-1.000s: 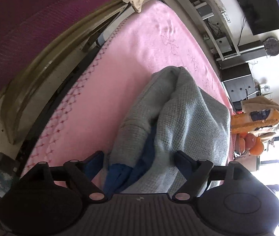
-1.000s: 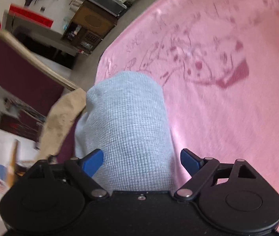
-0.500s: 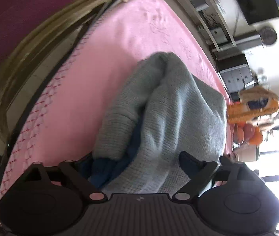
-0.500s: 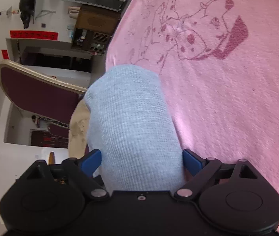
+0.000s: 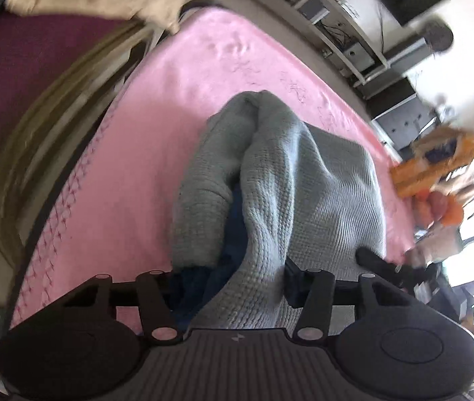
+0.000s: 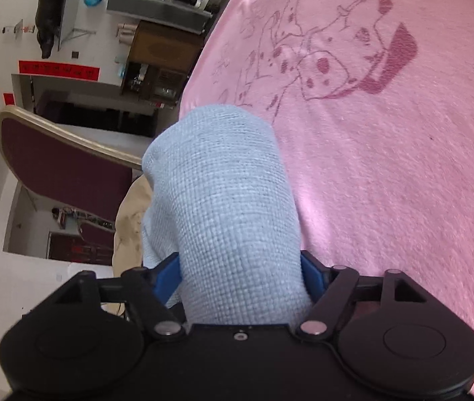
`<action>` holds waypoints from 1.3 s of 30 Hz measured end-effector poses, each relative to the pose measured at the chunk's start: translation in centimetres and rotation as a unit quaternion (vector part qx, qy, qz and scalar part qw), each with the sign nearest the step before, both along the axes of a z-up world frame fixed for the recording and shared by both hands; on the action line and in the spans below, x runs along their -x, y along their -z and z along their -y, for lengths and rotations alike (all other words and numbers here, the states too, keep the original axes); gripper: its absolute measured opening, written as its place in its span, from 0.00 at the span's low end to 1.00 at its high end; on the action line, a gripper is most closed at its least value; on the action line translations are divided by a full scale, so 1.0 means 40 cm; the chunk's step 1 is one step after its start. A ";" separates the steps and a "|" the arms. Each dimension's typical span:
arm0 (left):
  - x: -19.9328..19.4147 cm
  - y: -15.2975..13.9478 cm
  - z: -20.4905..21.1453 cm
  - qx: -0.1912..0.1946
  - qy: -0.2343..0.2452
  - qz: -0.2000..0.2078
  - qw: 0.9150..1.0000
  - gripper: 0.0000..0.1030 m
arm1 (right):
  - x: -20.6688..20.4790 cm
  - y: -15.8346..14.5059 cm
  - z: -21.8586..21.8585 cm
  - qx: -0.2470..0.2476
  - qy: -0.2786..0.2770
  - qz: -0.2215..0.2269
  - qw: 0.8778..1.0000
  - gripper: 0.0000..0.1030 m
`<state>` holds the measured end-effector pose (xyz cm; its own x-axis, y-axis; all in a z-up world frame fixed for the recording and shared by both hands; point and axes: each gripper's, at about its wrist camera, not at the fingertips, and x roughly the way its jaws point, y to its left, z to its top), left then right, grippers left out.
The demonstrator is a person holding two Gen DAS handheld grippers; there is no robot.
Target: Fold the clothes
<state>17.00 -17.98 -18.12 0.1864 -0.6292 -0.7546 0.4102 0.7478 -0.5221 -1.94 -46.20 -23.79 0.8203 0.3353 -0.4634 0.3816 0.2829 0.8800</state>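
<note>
- The left gripper [image 5: 233, 279] tilts steeply down, its jaws closing with a bunched fold of the grey knitted sweater [image 5: 290, 180] between them.
- The right gripper [image 6: 240, 275] tilts less, its jaws closing, blue pads [image 6: 166, 275] against a sweater roll.
- Beyond, the sweater lies on the pink blanket [image 6: 387, 167] covering the table; a maroon chair [image 6: 56, 163] stands behind.

Left tongs [image 5: 233, 282]: matte black housing, ribbed grey centre plate with small white logo, two round side discs, silver pivot screws. Right tongs [image 6: 240, 275]: matching black body, smooth centre, blue finger pads [image 6: 166, 275].
</note>
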 end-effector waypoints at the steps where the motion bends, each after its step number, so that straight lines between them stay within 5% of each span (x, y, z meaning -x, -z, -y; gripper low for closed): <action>1: 0.008 -0.004 0.005 -0.011 0.003 0.013 1.000 0.49 | -0.004 -0.003 -0.003 0.005 0.001 -0.004 1.000 0.69; 8: 0.027 -0.012 0.023 -0.044 0.003 0.049 0.998 0.49 | -0.015 -0.019 -0.020 0.026 0.001 -0.021 0.999 0.70; 26: 0.027 -0.015 0.024 -0.041 -0.004 0.039 0.998 0.48 | -0.024 -0.022 -0.026 0.030 0.014 -0.045 0.998 0.72; 33: 0.018 -0.022 -0.008 -0.002 -0.021 0.012 1.000 0.41 | -0.034 -0.104 -0.066 0.081 0.025 -0.063 0.994 0.57; 39: 0.077 -0.093 -0.028 0.050 0.000 0.063 0.997 0.38 | -0.011 -0.196 -0.076 0.092 0.018 -0.040 0.995 0.54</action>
